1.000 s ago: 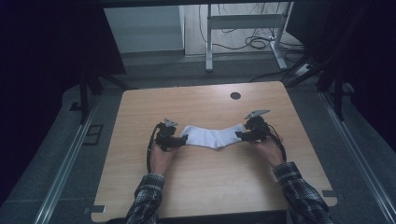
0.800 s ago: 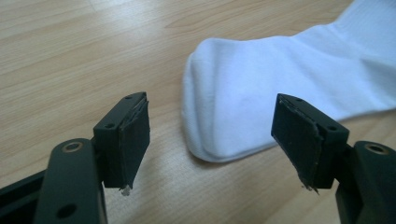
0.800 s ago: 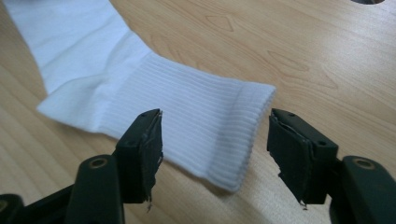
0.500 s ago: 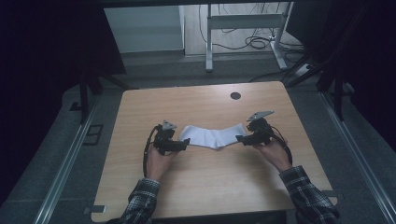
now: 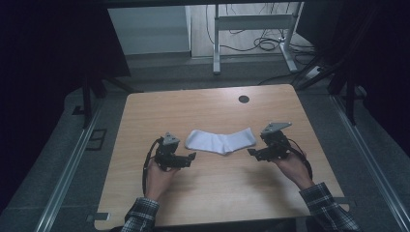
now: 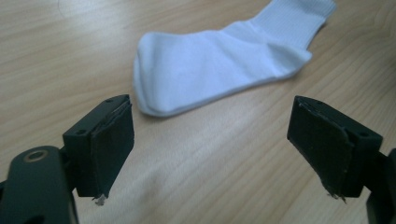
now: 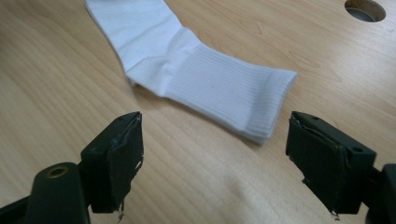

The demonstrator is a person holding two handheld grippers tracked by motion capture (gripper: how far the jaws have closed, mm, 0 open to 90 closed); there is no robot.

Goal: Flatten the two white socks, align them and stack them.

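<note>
While both claws wait: the sock [image 5: 221, 141] lies flat near the middle of the bench [image 5: 145, 111], bent like a wide V.
Step, my guess: let go and pull back, or get set to grab again.
How to do it well: come in low and pinch just one end each.
Left claw [image 5: 189, 159]: jaws wide open, holding nothing, just short of the toe end.
Right claw [image 5: 252, 152]: jaws wide open, holding nothing, just short of the cuff end.

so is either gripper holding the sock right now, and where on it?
Nothing is held. The left gripper and right gripper both have jaws open, clear of the sock, which lies flat on the table.
</note>
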